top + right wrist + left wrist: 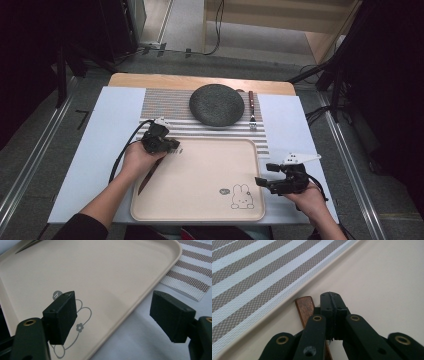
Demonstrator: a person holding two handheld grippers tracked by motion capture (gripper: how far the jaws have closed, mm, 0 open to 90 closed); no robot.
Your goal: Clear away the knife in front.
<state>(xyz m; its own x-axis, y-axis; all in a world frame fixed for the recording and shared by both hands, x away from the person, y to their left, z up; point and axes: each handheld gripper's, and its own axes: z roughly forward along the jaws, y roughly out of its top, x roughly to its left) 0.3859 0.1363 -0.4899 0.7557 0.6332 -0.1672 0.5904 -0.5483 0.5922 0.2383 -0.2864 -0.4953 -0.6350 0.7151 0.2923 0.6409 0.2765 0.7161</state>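
In your left gripper view the knife [305,308] shows just its brown handle end; the rest lies hidden under the closed left claw [331,302], so you cannot tell whether the pads pinch it. From above, your left hand [137,157] covers the knife's middle. The rabbit print [75,325] is partly hidden behind your right claw [117,315].

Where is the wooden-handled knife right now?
In the high view the knife lies at the left edge of the beige tray, under the left gripper, blade toward the person.
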